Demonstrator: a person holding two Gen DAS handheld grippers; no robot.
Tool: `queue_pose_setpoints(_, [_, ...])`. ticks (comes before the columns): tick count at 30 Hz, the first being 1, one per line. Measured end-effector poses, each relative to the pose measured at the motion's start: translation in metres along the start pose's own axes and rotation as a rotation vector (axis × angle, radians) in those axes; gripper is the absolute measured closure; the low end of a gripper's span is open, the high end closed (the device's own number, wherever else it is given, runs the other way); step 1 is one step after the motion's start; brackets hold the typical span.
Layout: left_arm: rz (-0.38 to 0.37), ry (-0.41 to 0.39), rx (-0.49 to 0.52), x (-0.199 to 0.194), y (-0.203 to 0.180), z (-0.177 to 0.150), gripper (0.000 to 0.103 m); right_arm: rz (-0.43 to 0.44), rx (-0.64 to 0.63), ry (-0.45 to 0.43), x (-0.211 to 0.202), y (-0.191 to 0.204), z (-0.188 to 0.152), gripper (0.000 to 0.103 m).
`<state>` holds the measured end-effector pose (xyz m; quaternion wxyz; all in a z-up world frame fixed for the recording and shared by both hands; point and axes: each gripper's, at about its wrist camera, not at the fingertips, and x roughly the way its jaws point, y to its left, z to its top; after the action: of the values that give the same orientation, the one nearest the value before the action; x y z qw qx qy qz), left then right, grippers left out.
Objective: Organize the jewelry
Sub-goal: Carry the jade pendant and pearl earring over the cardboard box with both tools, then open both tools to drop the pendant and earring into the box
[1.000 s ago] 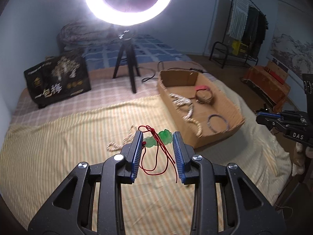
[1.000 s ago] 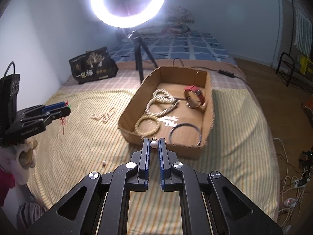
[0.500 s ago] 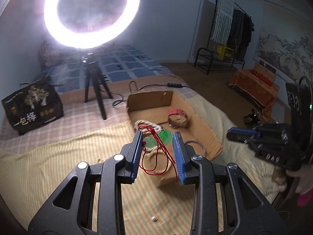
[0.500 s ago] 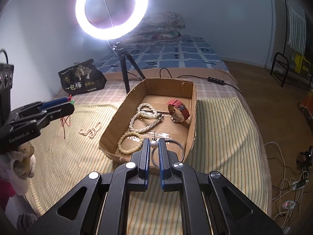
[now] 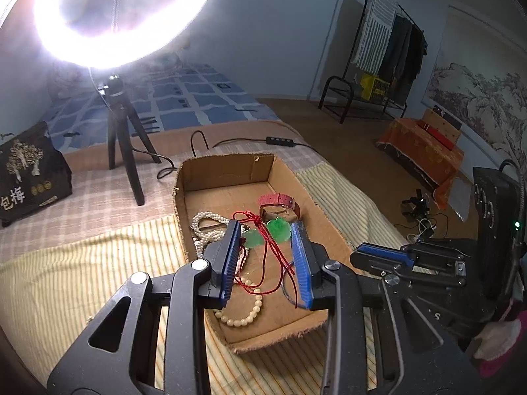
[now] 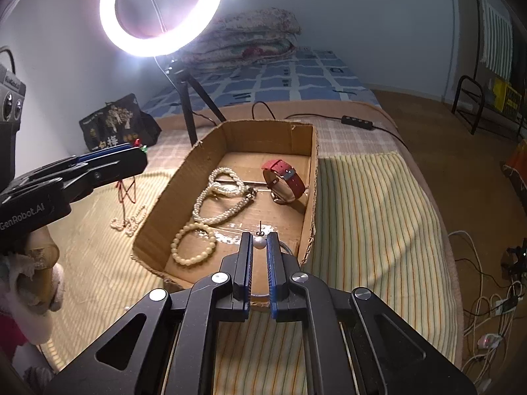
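A shallow cardboard box (image 5: 227, 174) (image 6: 230, 138) lies on the striped bedspread. It holds pearl strands (image 6: 219, 197), a cream bead bracelet (image 6: 192, 245), a red-strapped watch (image 6: 285, 181) and a dark ring partly hidden behind my fingers. My left gripper (image 5: 265, 235) is shut on a green jade pendant (image 5: 278, 230) with a red cord (image 5: 273, 260), held above the box. My right gripper (image 6: 259, 242) is shut on a pearl earring (image 6: 259, 243) over the box's near right corner. The left gripper also shows in the right wrist view (image 6: 108, 164).
A ring light on a black tripod (image 5: 125, 151) (image 6: 191, 98) stands behind the box. A black printed bag (image 5: 29, 177) sits at the left. A loose pearl strand (image 6: 128, 220) lies on the bedspread left of the box. A cable with a switch (image 6: 357, 120) runs behind.
My left gripper has carried the jade pendant rightward until it hangs over the box. My right gripper has moved closer over the box's near edge with the earring. Both stay shut.
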<state>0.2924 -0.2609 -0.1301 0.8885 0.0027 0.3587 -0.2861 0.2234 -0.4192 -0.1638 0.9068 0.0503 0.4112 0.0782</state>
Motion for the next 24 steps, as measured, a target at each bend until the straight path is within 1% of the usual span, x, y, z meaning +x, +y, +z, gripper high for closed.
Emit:
queue_pose_setpoints(10, [0.046, 0.074, 0.011, 0.039, 0.004, -0.013, 0.072, -0.006, 0.001, 0.035, 0.024, -0.001, -0.002, 0.096])
queue_pose_setpoints(16, [0.052, 0.102, -0.003, 0.047, 0.011, -0.019, 0.072, -0.007, 0.002, 0.050, 0.031, -0.001, -0.004, 0.096])
queue_pose_setpoints(24, [0.058, 0.112, 0.006, 0.047, 0.009, -0.021, 0.072, -0.013, -0.006, 0.052, 0.033, 0.001, -0.004, 0.096])
